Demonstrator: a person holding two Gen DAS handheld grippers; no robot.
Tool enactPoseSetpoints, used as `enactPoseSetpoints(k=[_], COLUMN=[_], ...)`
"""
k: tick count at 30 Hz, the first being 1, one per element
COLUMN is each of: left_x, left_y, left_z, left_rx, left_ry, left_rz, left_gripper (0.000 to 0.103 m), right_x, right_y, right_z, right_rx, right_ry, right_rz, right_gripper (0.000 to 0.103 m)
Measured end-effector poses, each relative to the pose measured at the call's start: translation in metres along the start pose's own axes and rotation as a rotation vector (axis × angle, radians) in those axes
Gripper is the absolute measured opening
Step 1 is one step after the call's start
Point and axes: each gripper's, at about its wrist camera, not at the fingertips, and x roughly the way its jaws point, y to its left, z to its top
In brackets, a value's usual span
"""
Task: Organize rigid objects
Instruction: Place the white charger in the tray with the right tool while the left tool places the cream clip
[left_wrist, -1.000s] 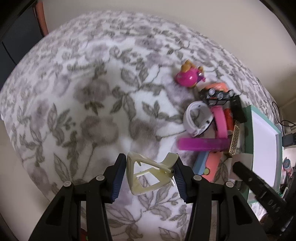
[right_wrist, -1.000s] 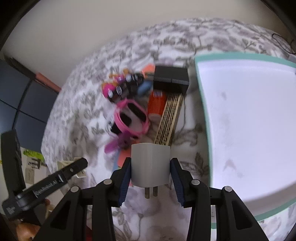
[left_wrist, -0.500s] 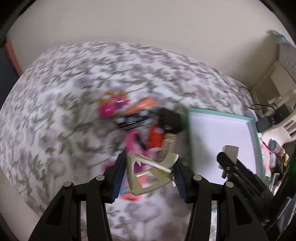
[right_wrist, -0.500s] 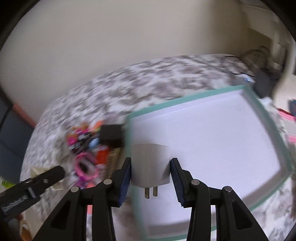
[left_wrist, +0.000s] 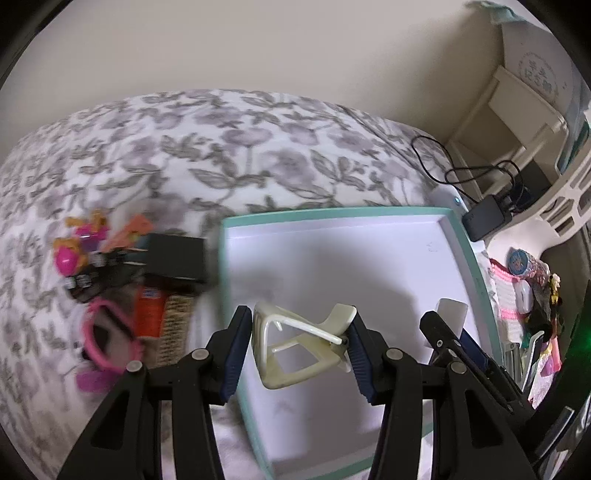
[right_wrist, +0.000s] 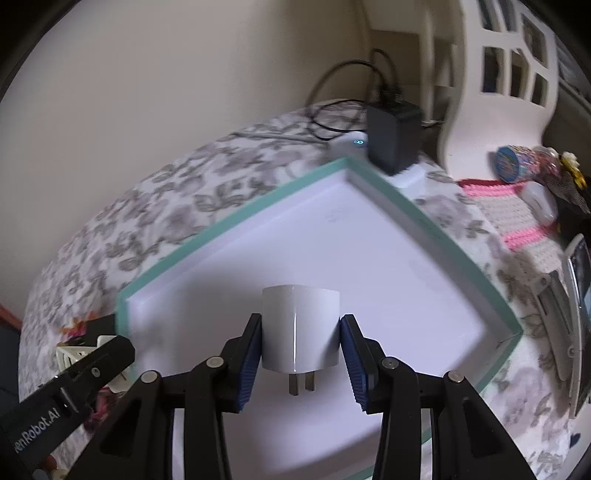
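Tray (left_wrist: 458, 236), teal-rimmed with a bare white floor, fills the centre and right of the left wrist view. The left gripper (left_wrist: 301, 343) pinches a cream plastic clip (left_wrist: 295, 343), pads pressed on both its sides, above the tray's near-left corner. Advice: carry the clip further toward two o'clock before letting go, since the left rim runs directly beneath the jaws and a drop here could land it on the edge. The clutter at nine o'clock, a black box (left_wrist: 173, 258), an orange tube (left_wrist: 147, 310), pink glasses (left_wrist: 107, 339) and a pink toy (left_wrist: 74, 254), lies just outside that rim. The right gripper (left_wrist: 450, 332) intrudes at four o'clock; keep the two apart.

In the right wrist view, the right gripper (right_wrist: 301, 354) clamps a white plug adapter (right_wrist: 299, 328), prongs pointing back toward the camera, over the tray's (right_wrist: 229, 225) open floor. Free room extends toward twelve and two o'clock; lower it well inside before the jaws part. A black charger (right_wrist: 391, 136) with cables sits just beyond the far corner, outside the rim. The left gripper (right_wrist: 92, 365) shows at eight o'clock.
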Motion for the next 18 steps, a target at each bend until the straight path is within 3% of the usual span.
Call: enactPoseSetpoints(k=[8,12,18], left_x=[0.033,0.043,0.049], left_y=[-0.007,-0.006,-0.002], left_z=[-0.006,-0.010,-0.014], left_rx=[0.015,0.028,0.018], left_ry=[0.064,0.097,0.128], left_rz=[-0.036,-0.015,-0.010], left_gripper=[0.052,0.062,0.063], right_x=[0.015,0.019,0.018], right_y=[-0.015,-0.014,-0.012], right_z=[0.001,0.001,0.001], right_rx=[0.022,0.008,-0.006], right_ry=[0.032,0.039,0.040], right_rz=[-0.033,-0.041,-0.051], right_gripper=[0.045,0.045,0.045])
